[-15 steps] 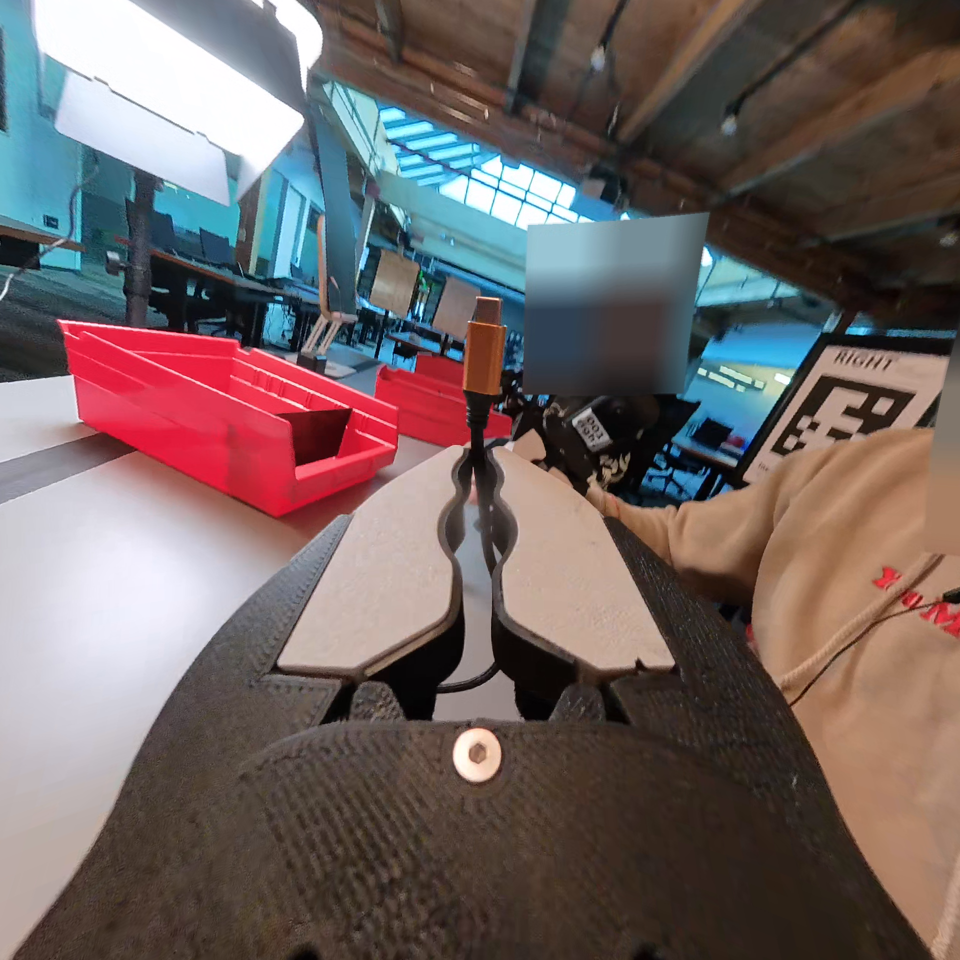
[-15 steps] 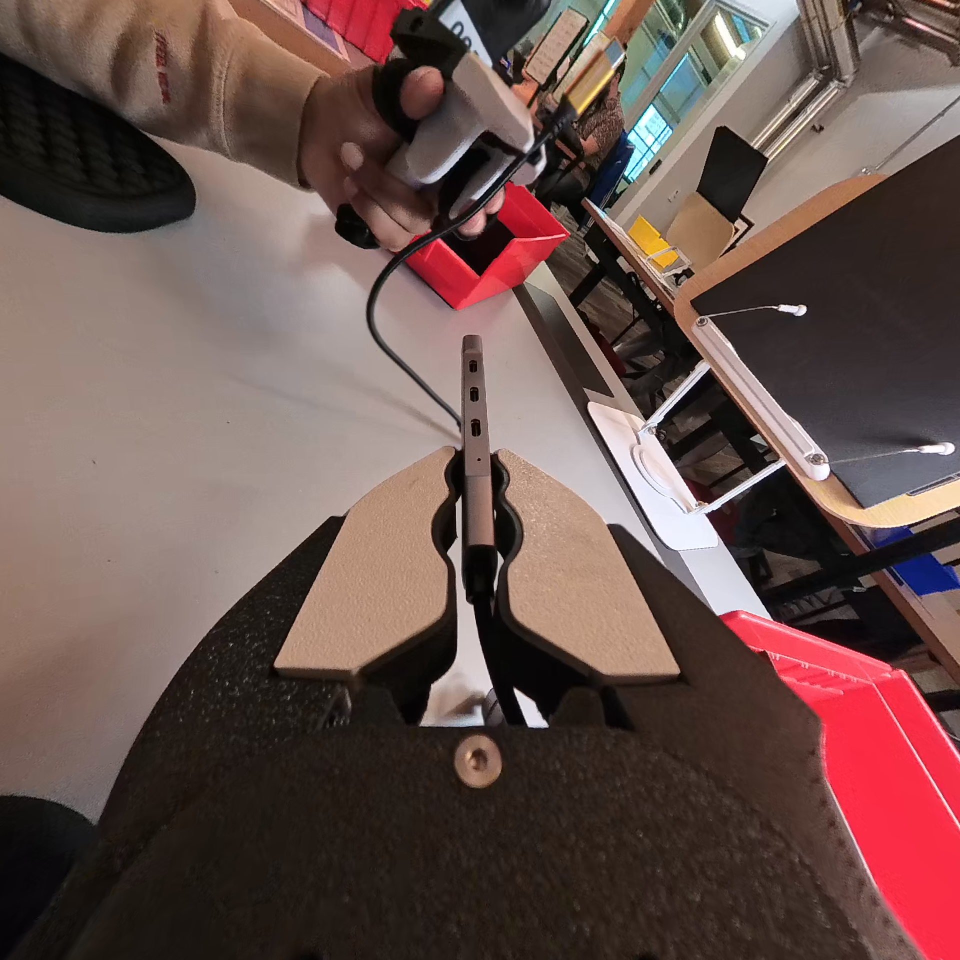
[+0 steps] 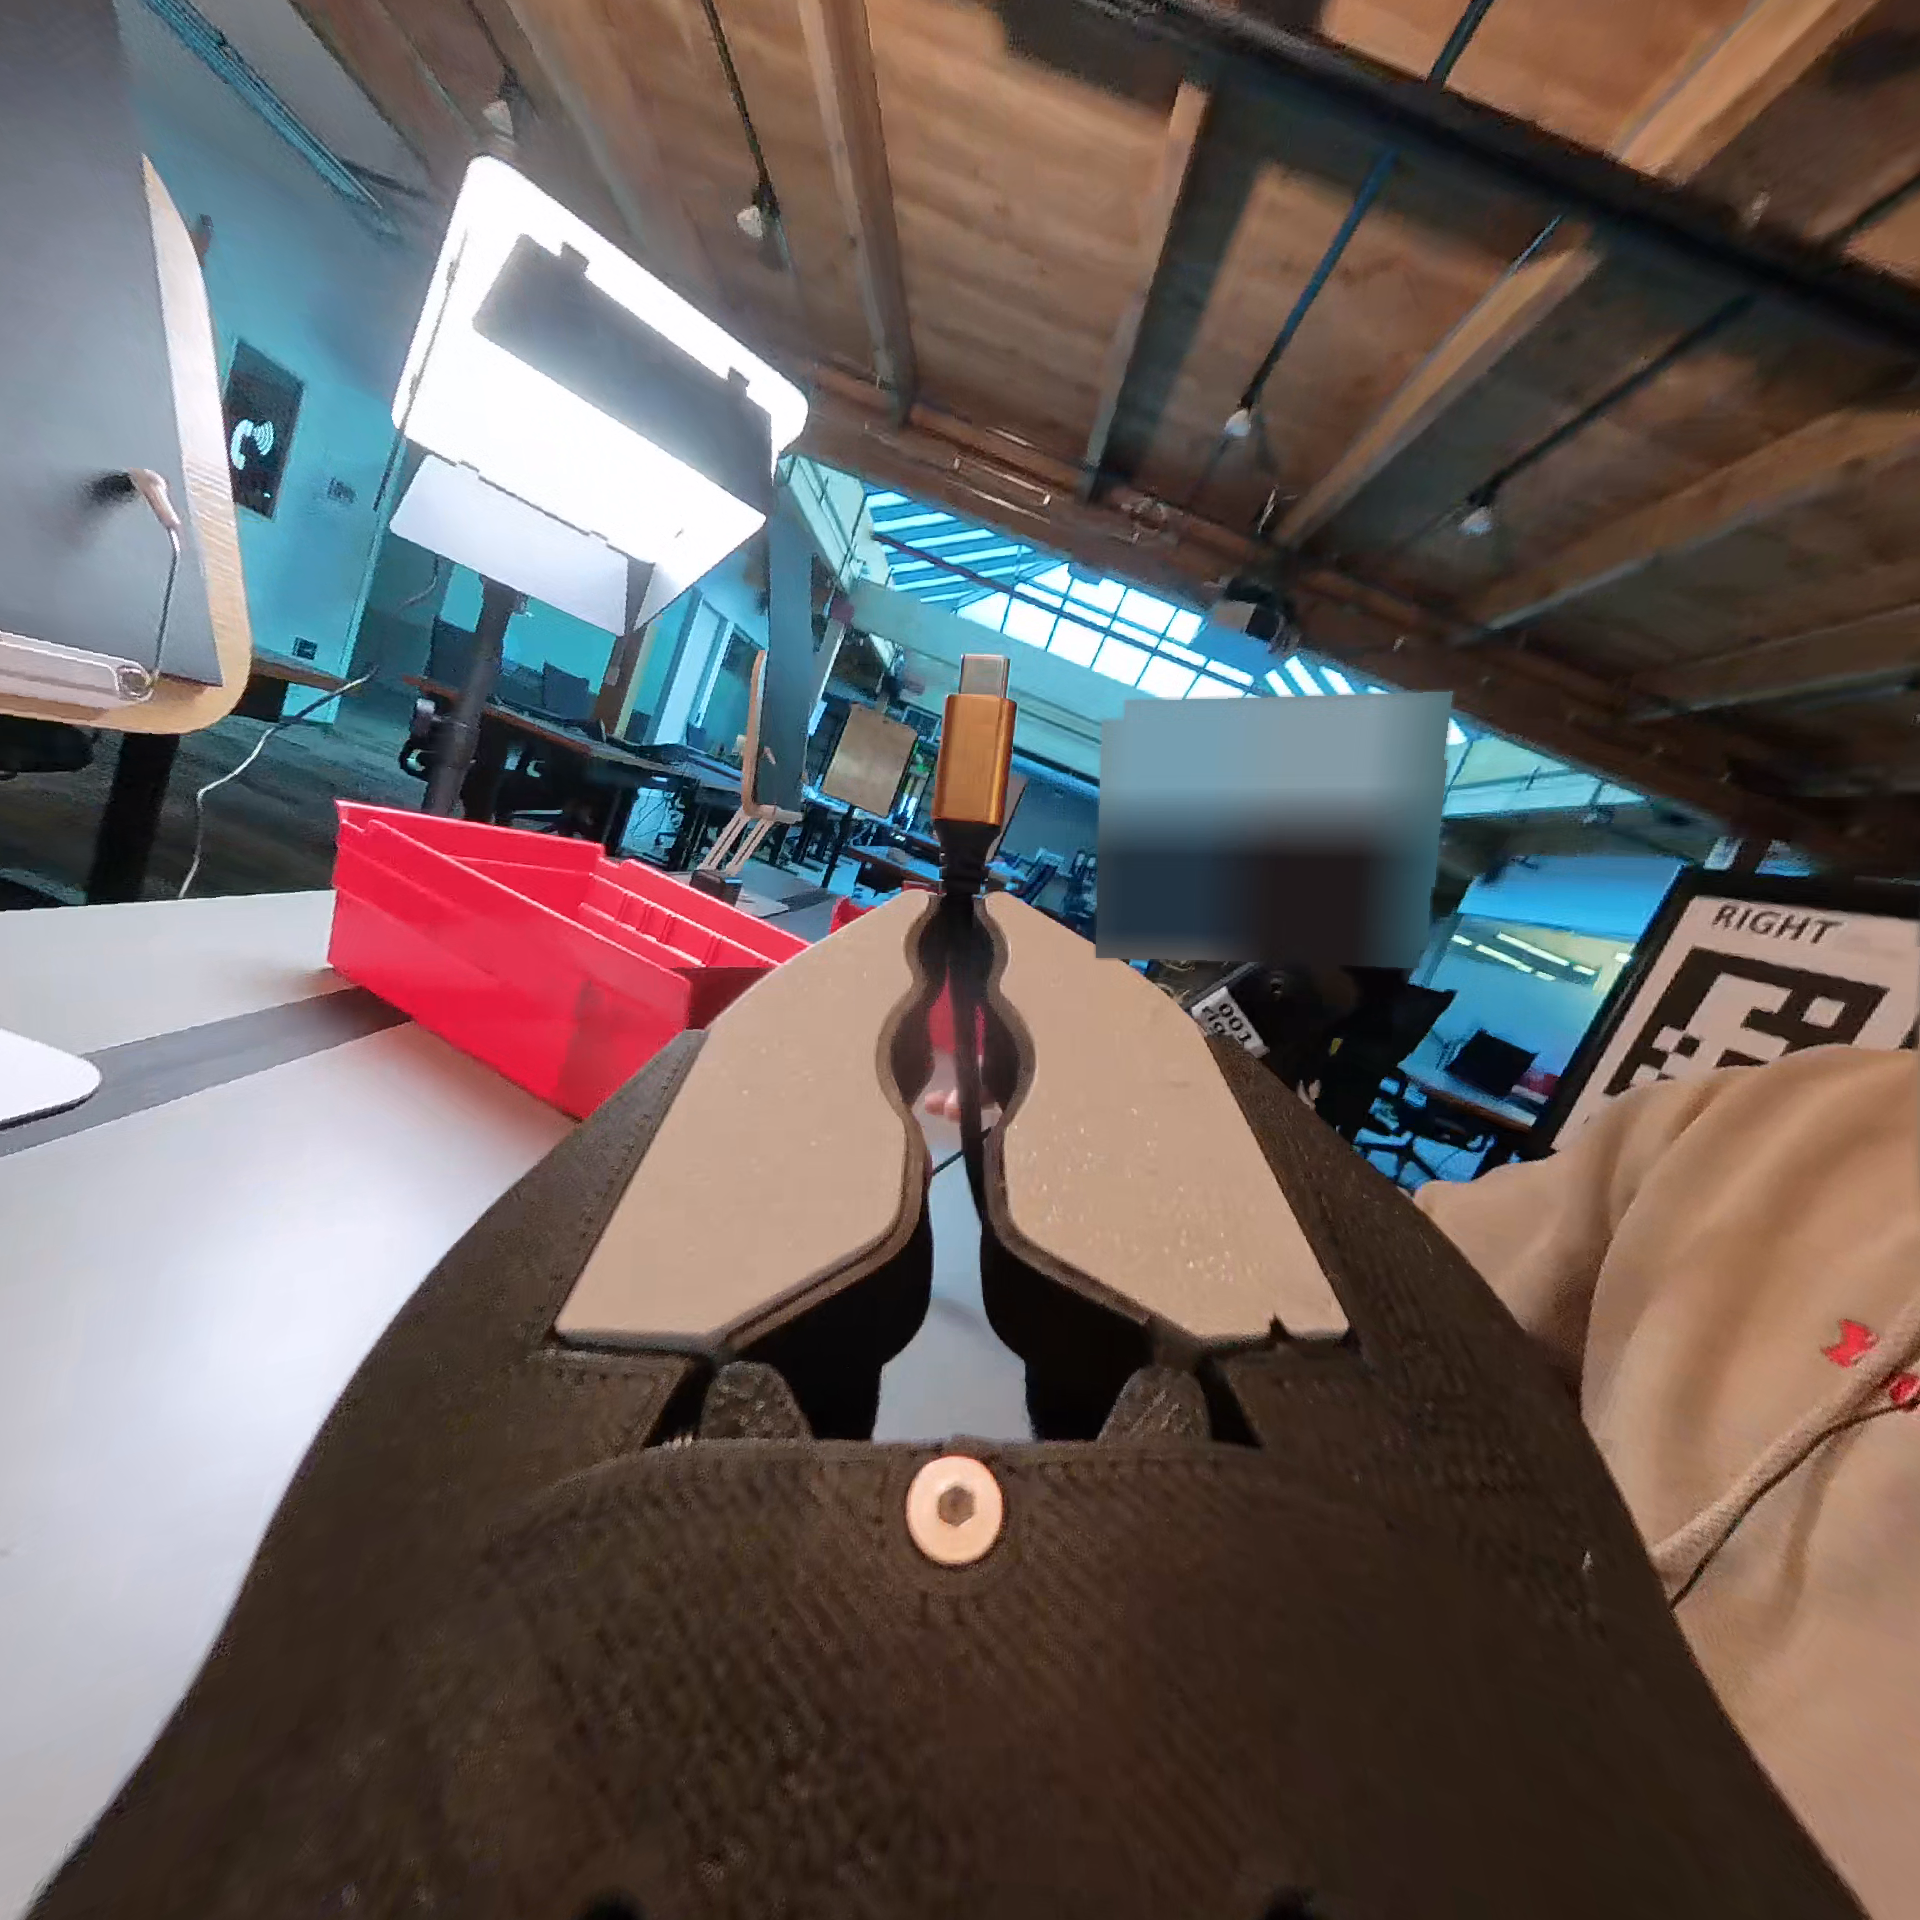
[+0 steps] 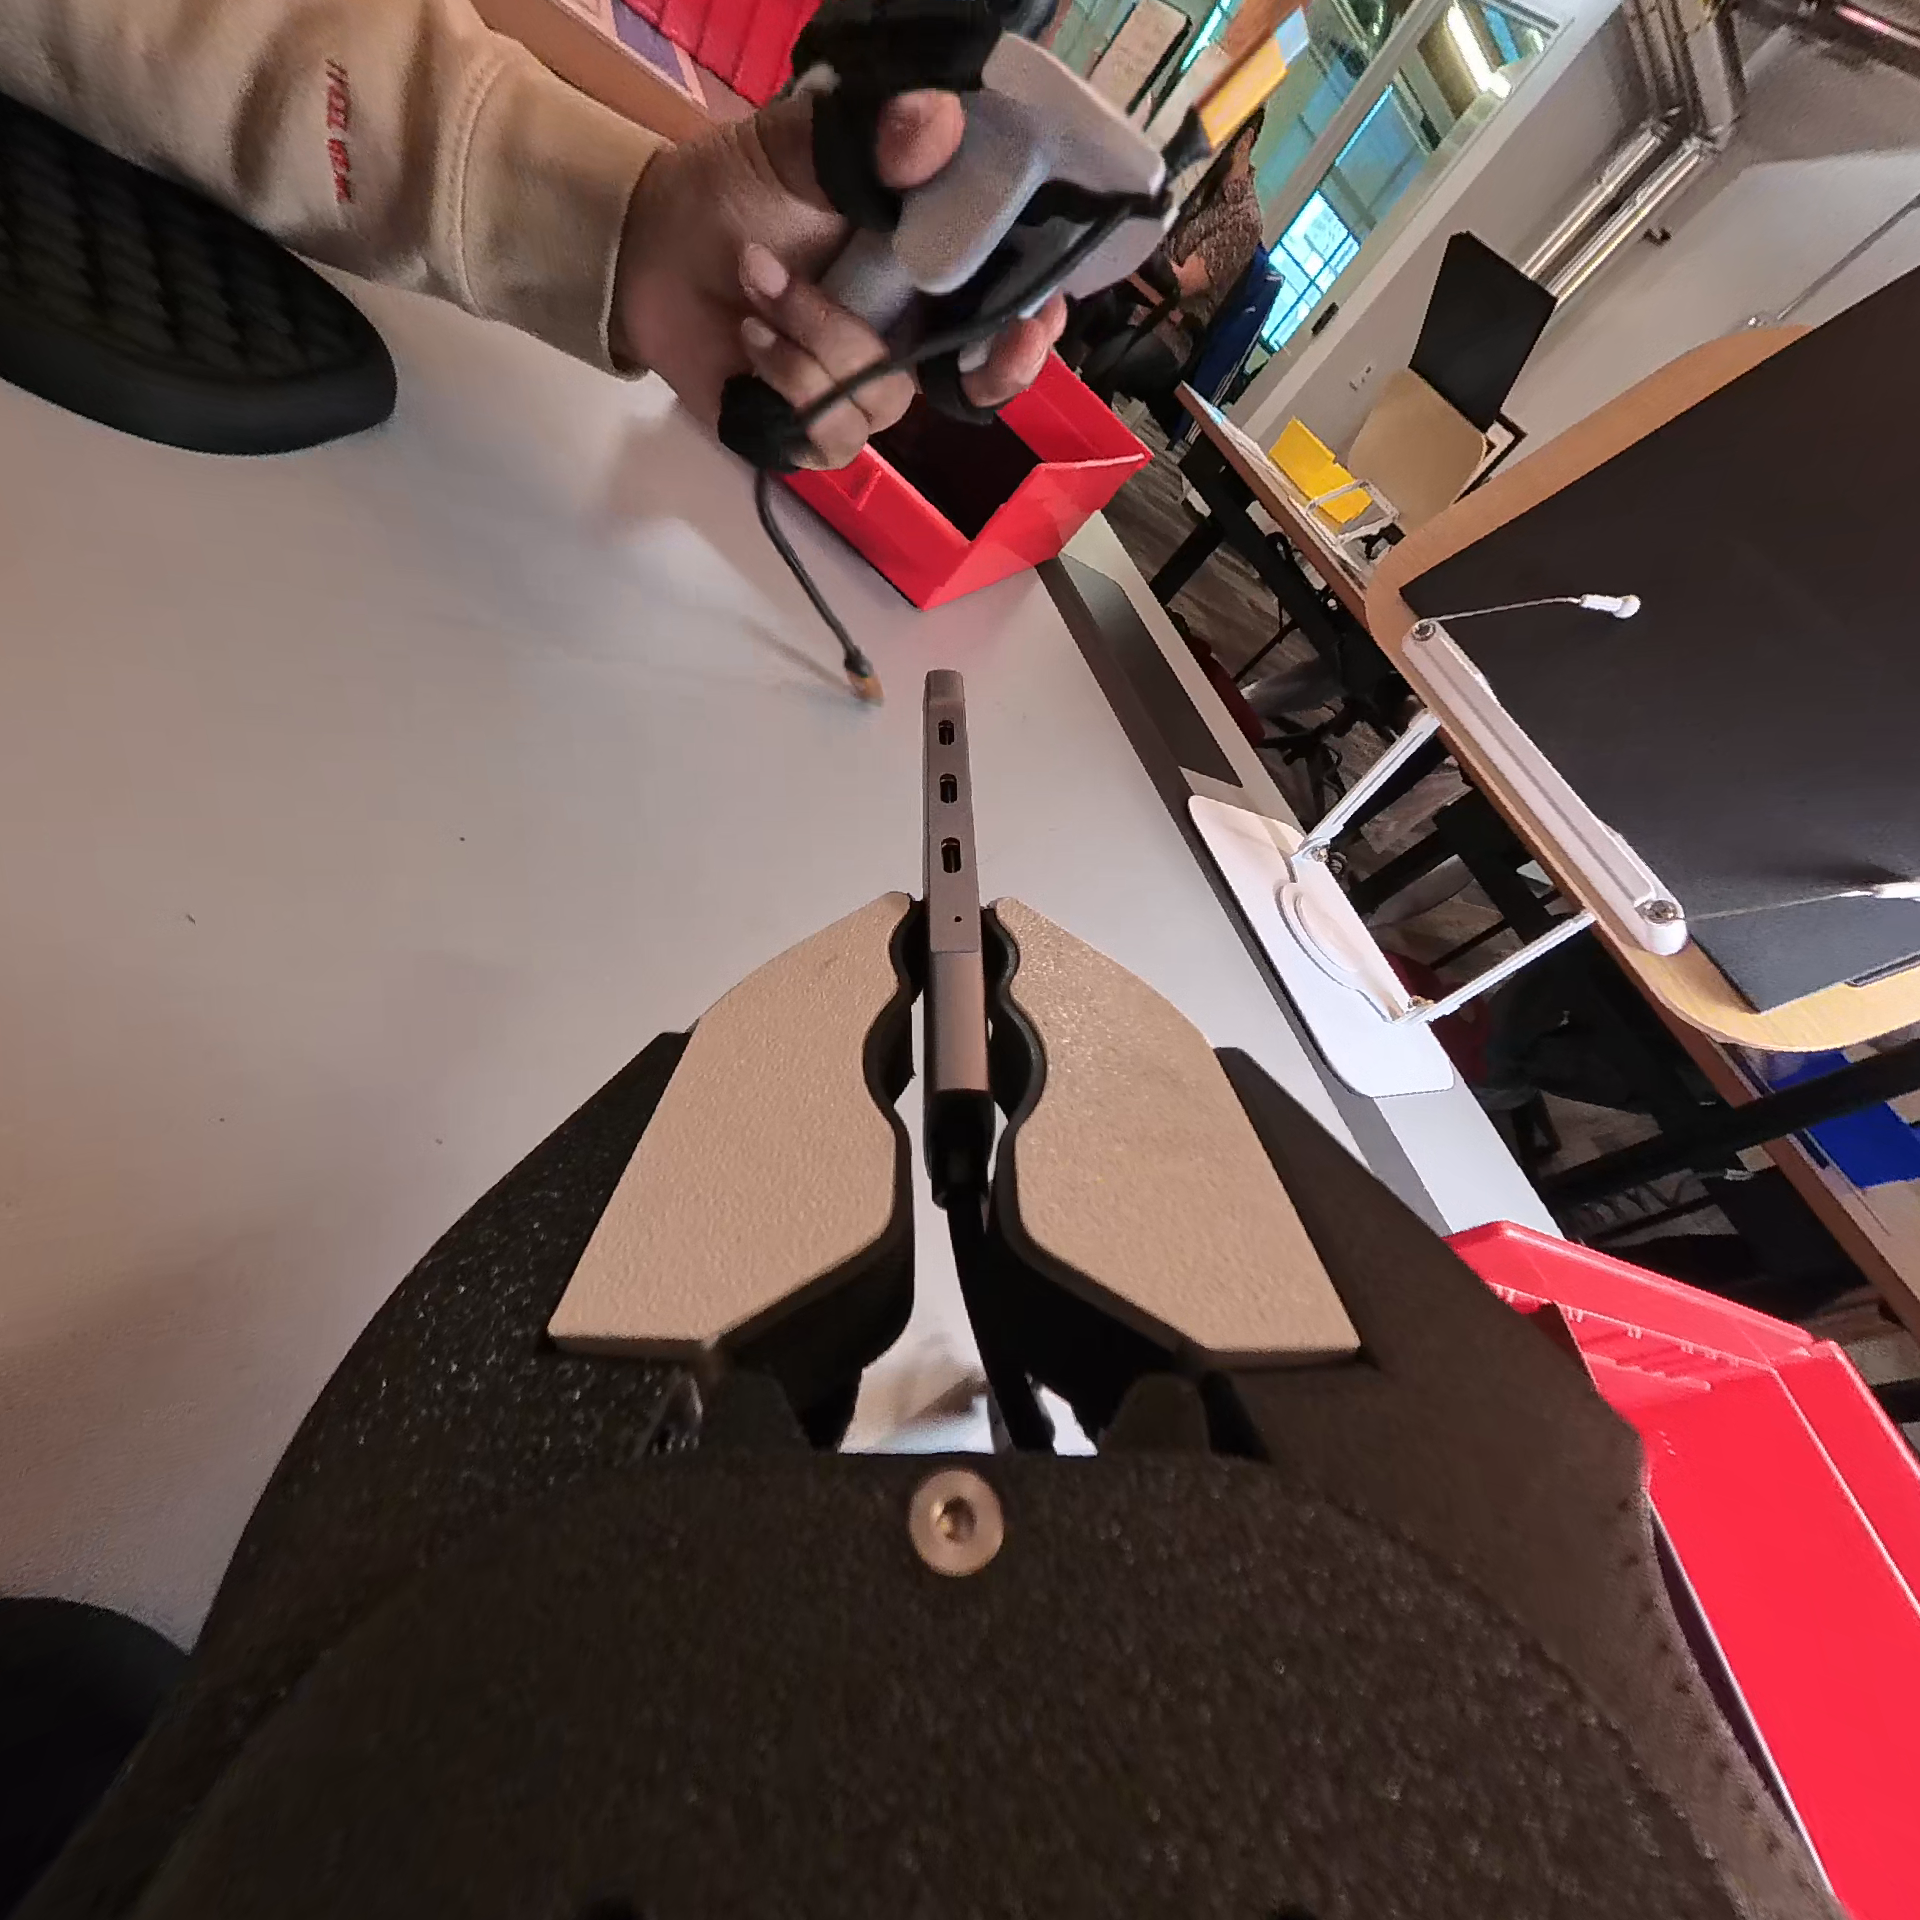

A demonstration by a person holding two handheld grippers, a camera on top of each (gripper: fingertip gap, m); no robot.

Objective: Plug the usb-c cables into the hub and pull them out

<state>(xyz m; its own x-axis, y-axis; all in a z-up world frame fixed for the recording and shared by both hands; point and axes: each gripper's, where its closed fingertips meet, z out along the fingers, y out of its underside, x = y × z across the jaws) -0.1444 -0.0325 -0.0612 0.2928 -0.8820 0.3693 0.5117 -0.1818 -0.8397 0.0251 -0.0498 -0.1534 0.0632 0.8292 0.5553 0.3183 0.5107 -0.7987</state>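
In the left wrist view my left gripper is shut on a black usb-c cable just below its orange plug, which sticks up past the fingertips into the air. In the right wrist view my right gripper is shut on a slim grey hub, held edge-up above the table, with three ports in a row on that edge. A hand holds the left gripper beyond the hub. The cable hangs from it. Its other orange plug touches the table just left of the hub's tip.
A red bin stands beyond the hub; it also shows in the left wrist view. A second red bin is at the lower right. A white lamp base sits on the table's right edge. A beige sleeve fills the right side. The tips of one gripper are about 20 cm away from the tips of the other.
My left gripper has tilted further up and turned. The cable's hanging end, which ran down behind the hub, now dangles with its plug tip on the table near the hub's tip. The hub stays gripped.
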